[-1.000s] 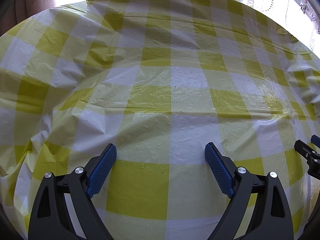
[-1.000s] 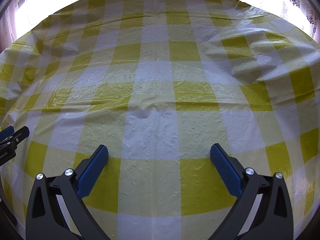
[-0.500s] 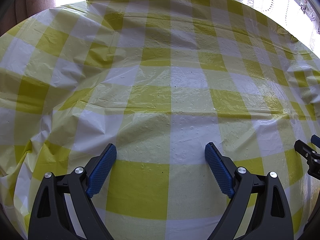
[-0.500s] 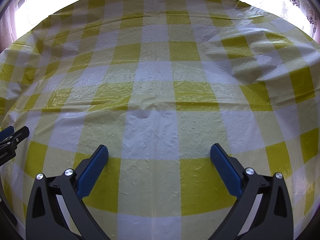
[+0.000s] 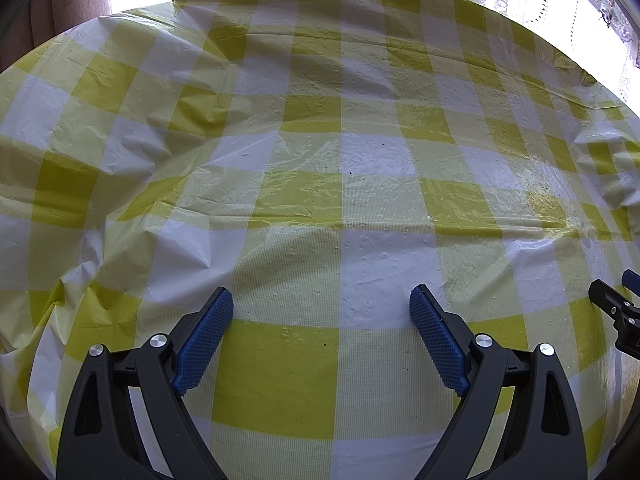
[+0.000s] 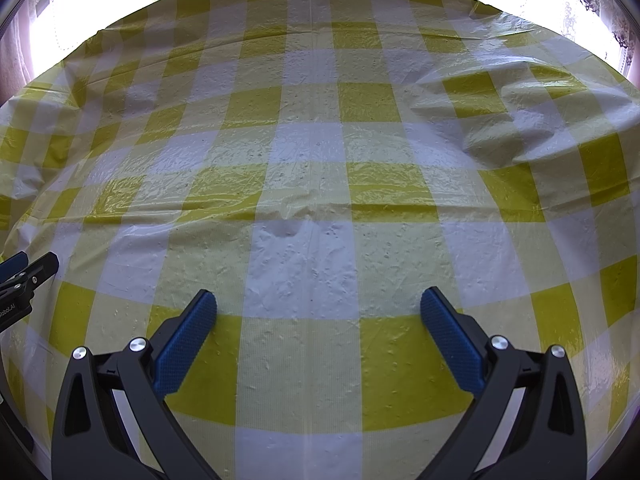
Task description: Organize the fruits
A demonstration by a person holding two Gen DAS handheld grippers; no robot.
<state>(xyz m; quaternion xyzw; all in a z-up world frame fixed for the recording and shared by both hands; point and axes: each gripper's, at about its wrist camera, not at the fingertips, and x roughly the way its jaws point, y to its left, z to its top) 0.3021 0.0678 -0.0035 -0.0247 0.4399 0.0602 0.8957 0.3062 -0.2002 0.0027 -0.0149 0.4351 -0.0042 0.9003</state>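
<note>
Fruit out of view — only yellow-checked tablecloth (image 5: pixel 340 152) in both views.

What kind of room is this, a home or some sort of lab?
Probably a home, a dining or kitchen table by a window. A crinkled yellow-and-white checked plastic tablecloth covers the table, with lace curtains and bright daylight behind it. No fruit is in view.

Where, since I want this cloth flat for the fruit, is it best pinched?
Pinch the raised fold at the cloth's far right, from above with the open right gripper, jaws across the ridge. It stands proud there; elsewhere the cloth lies too flat to catch.
</note>
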